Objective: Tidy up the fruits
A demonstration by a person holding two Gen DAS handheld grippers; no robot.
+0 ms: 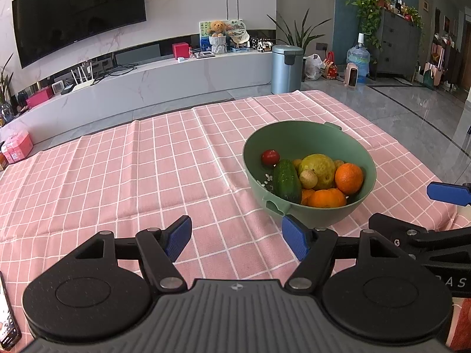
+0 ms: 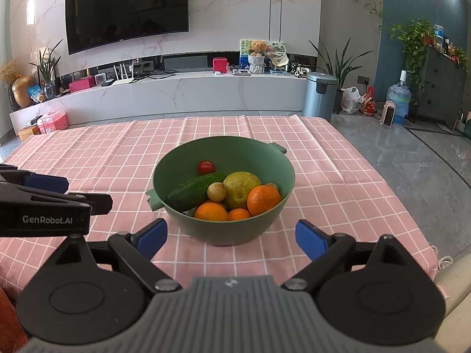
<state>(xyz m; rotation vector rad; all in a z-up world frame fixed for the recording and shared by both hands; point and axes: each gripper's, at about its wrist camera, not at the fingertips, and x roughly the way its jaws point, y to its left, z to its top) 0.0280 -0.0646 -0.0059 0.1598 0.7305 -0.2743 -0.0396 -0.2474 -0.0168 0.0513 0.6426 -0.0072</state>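
A green bowl (image 2: 220, 232) stands on the pink checked tablecloth (image 2: 117, 158), holding a cucumber (image 2: 194, 191), a red tomato (image 2: 206, 167), a yellow-green citrus (image 2: 240, 188), a small pale round fruit (image 2: 217, 191) and oranges (image 2: 263, 199). My right gripper (image 2: 231, 236) is open just in front of the bowl, empty. In the left wrist view the bowl (image 1: 323, 217) sits ahead to the right, with the cucumber (image 1: 287, 181) and an orange (image 1: 348, 178) inside. My left gripper (image 1: 235, 236) is open and empty, its right fingertip near the bowl's near handle.
The other gripper shows at each view's edge: the right gripper (image 1: 447, 194) and the left gripper (image 2: 47, 203). A phone (image 1: 7, 320) lies at the table's left edge. Beyond the table are a TV console (image 2: 182, 88) and a bin (image 2: 319, 95). Bare cloth lies left of the bowl.
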